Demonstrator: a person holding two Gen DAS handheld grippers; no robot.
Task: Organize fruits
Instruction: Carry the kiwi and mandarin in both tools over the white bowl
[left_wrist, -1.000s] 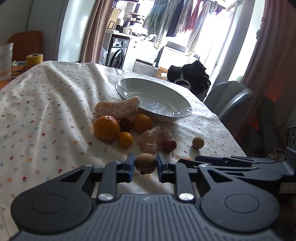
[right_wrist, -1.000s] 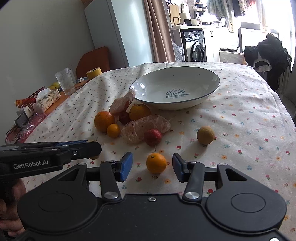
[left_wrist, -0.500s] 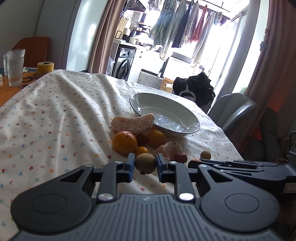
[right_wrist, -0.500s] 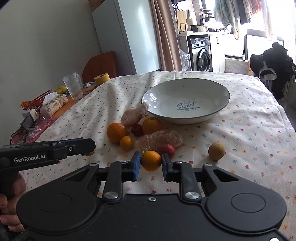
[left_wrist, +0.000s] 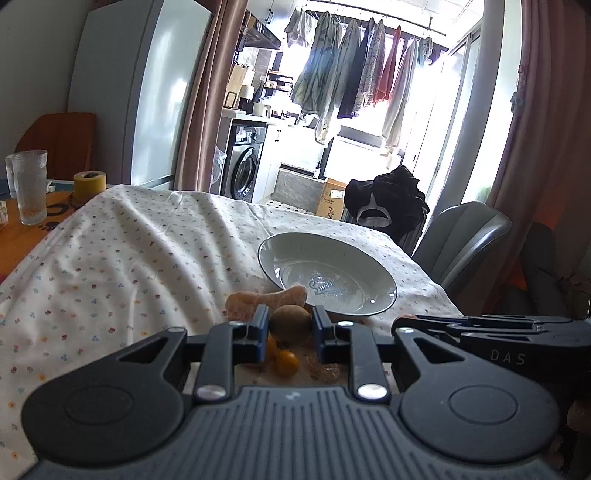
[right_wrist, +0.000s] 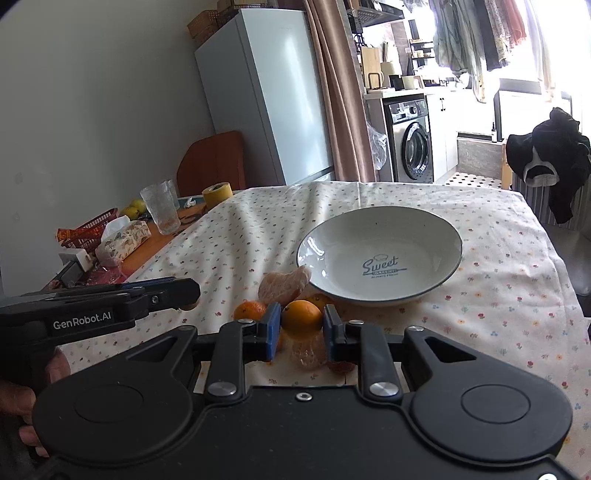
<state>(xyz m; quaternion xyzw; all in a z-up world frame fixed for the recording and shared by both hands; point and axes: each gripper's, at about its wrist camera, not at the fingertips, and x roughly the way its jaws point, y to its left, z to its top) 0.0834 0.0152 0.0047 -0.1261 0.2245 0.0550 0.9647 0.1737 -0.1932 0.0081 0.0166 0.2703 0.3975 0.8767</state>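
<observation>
My left gripper (left_wrist: 290, 326) is shut on a brown kiwi (left_wrist: 290, 324), held above the table short of the white plate (left_wrist: 295, 253). My right gripper (right_wrist: 301, 319) is shut on an orange (right_wrist: 302, 314), also lifted, with the plate (right_wrist: 436, 229) ahead and to the right. Below the grippers lie a wrapped pomelo piece (right_wrist: 284, 283), a second orange (right_wrist: 248, 309), a small yellow fruit (left_wrist: 286, 362) and another wrapped piece (right_wrist: 308, 352). The plate holds nothing. The left gripper (right_wrist: 184, 291) shows at the left of the right wrist view.
The floral tablecloth (left_wrist: 129, 251) covers the table. At the far left stand glasses (right_wrist: 162, 206), a yellow tape roll (right_wrist: 217, 192), a tissue pack (right_wrist: 123, 236) and a red basket (right_wrist: 90, 229). A grey chair (left_wrist: 465, 236) stands at the table's right edge.
Both grippers have risen from the table with their fruit and tilted towards the plate. The right gripper went from open around the orange to shut on it.
</observation>
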